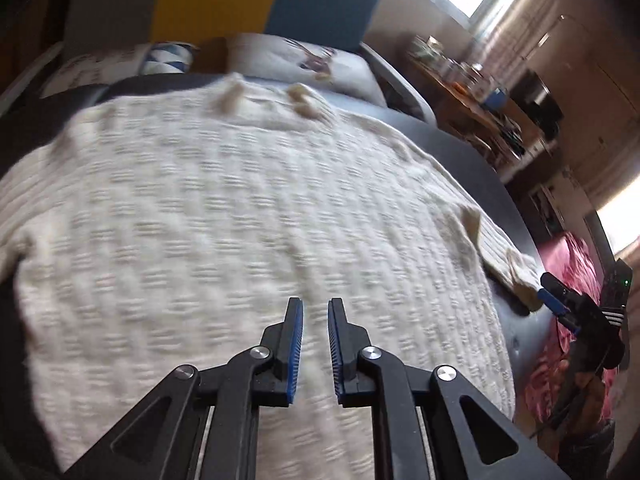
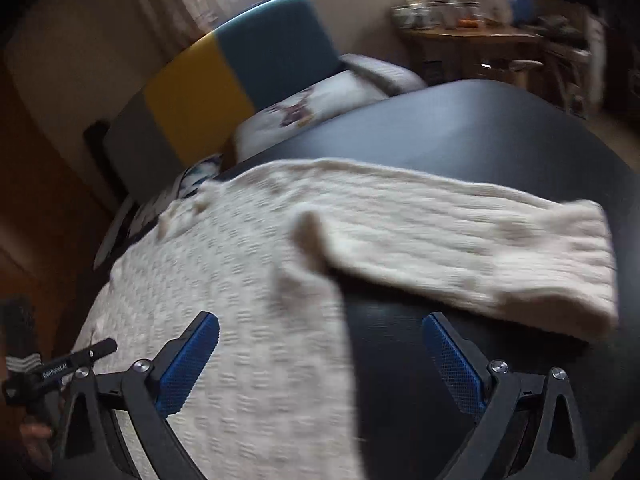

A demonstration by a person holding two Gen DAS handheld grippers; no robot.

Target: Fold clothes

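Behind you is a lived-in room: a sofa (image 2: 224, 80) with yellow and teal cushions, a cluttered wooden sideboard (image 2: 472, 36), bright windows. In front lies a dark, glossy table (image 2: 500, 128), and the cream knit sweater (image 1: 224, 208) is spread flat across it, body toward you, one sleeve (image 2: 460, 236) stretched straight out to the right over bare tabletop.

Your left gripper (image 1: 315, 320) hovers over the sweater's body with its fingers nearly together, a narrow gap between the pads and no cloth in it. Your right gripper (image 2: 320, 352) has its fingers wide apart, straddling the sweater's side edge just below the armpit, holding nothing.

The risks from here, as I judge them: the knit is thick and loose, so a shallow pinch may take only the top layer and the fold will drag crooked. The table looks slick, so pulling one side could slide the whole garment. The sleeve's cuff sits near the right edge and could slip off. Both views are smeared, so slow down before closing.
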